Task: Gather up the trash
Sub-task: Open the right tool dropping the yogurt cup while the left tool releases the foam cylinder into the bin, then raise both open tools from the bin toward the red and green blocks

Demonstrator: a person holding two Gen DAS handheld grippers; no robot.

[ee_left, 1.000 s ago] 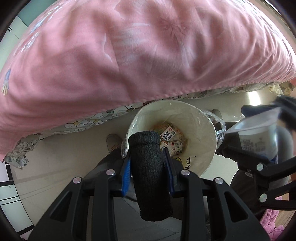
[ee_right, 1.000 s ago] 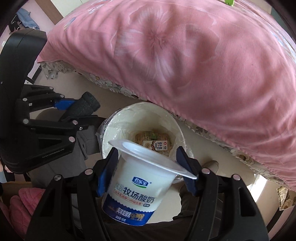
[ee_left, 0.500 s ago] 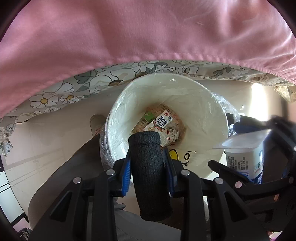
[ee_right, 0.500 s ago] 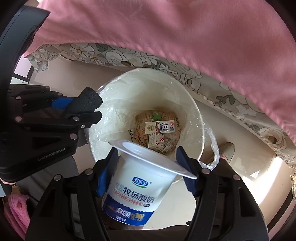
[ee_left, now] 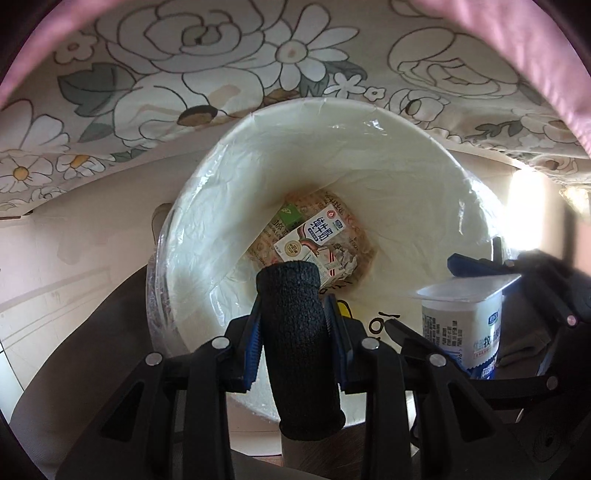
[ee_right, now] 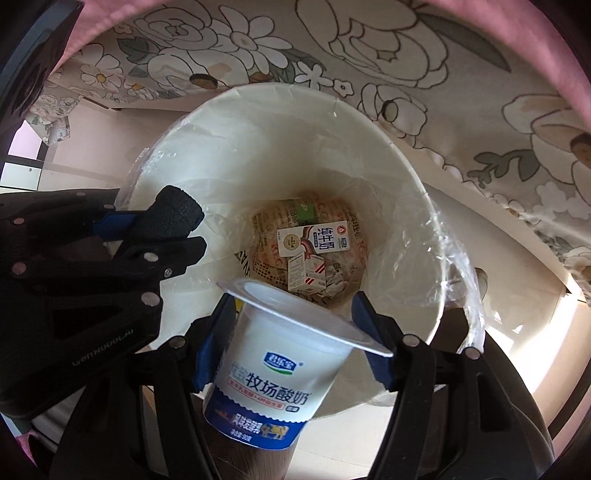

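A white trash bin [ee_left: 369, 122] lined with clear plastic stands by the bed; it also shows in the right wrist view [ee_right: 266, 110]. Milk cartons [ee_left: 314, 236] and paper wrappers lie at its bottom. My left gripper [ee_left: 295, 332] is shut on a black foam tube [ee_left: 299, 350] over the bin's near rim. My right gripper [ee_right: 291, 332] is shut on a white and blue yogurt cup [ee_right: 277, 373] above the bin's near edge. The cup also shows at the right of the left wrist view [ee_left: 461, 328].
A floral bed sheet [ee_left: 221, 74] hangs behind the bin under a pink quilt [ee_right: 535, 22]. Pale floor [ee_left: 74, 258] lies around the bin. The left gripper's body [ee_right: 74, 295] sits left of the cup.
Both grippers have moved down and closer to the bin, which now fills the views. The pink quilt has slid to the frame edges. Both still hold their items.
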